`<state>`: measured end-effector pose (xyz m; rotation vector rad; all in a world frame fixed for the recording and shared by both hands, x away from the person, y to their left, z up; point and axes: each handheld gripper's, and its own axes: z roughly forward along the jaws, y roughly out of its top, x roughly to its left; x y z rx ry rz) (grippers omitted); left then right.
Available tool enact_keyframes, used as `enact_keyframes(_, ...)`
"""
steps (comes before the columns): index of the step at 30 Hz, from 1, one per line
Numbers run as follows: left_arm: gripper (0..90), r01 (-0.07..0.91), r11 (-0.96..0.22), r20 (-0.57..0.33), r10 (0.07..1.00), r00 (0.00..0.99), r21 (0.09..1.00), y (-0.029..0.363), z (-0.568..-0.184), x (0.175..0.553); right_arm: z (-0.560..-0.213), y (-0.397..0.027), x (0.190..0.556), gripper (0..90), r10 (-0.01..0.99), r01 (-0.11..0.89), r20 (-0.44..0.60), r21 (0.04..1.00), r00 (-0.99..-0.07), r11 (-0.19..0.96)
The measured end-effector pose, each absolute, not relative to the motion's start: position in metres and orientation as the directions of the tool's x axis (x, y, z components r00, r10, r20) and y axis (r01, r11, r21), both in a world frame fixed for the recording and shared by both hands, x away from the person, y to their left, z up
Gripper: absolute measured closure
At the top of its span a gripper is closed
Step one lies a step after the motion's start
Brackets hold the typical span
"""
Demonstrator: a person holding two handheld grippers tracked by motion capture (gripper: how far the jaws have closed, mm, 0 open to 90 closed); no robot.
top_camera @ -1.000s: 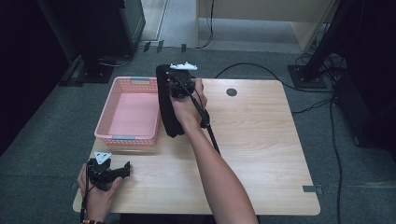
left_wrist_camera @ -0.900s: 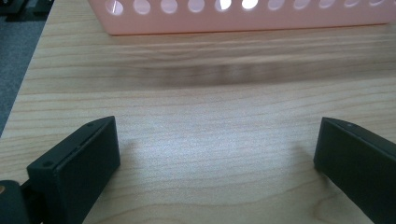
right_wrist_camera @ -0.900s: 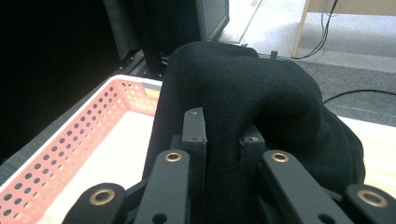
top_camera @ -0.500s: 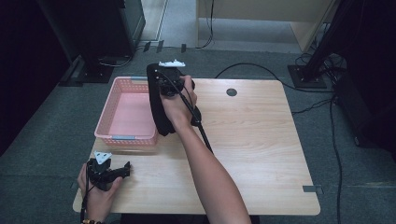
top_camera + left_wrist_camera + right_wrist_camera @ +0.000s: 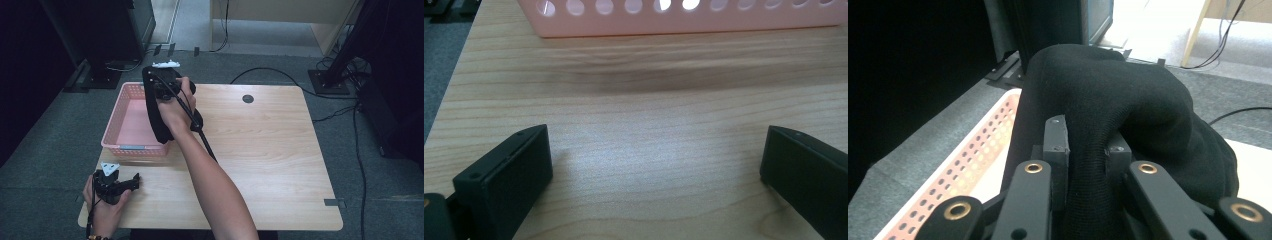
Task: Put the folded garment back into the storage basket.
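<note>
The right gripper (image 5: 1087,150) is clamped tight on a black sock (image 5: 1113,115): in the right gripper view its two jaws pinch a fold of the knit between them, and the cloth bulges up and over the jaw tips. In the high view this gripper (image 5: 161,80) is held up by the right hand (image 5: 175,102), and the sock (image 5: 156,117) hangs down from it as a long dark strip along the near side of the hand. Just below and to the left of the gripper lies a pink basket (image 5: 131,125); the hanging sock crosses over the basket's right edge, with its lower end near the basket's front right corner. Whether the sock touches the basket cannot be told. In the right gripper view the basket's holed wall (image 5: 948,185) runs along the left of the jaws. A cable (image 5: 200,130) trails from the gripper back along the forearm.

The left gripper (image 5: 120,184) rests low on the table (image 5: 280,150), well apart from the right one, near the table's front left corner and just in front of the basket. In the left gripper view its jaws stand wide apart with bare wood between them, holding nothing, and the basket's front wall (image 5: 684,20) lies ahead. The left hand (image 5: 105,205) holds it from behind.
</note>
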<state>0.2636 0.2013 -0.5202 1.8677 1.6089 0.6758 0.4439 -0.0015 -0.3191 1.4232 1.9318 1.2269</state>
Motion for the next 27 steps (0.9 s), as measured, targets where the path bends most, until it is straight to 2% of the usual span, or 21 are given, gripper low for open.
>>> enact_keyframes(27,0.1,0.696,-0.110,0.008,0.989,0.149,0.710,0.201,-0.520,0.264,-0.311,0.069,0.445,79.9,0.904,0.533,0.157,0.841,-0.398,0.089)
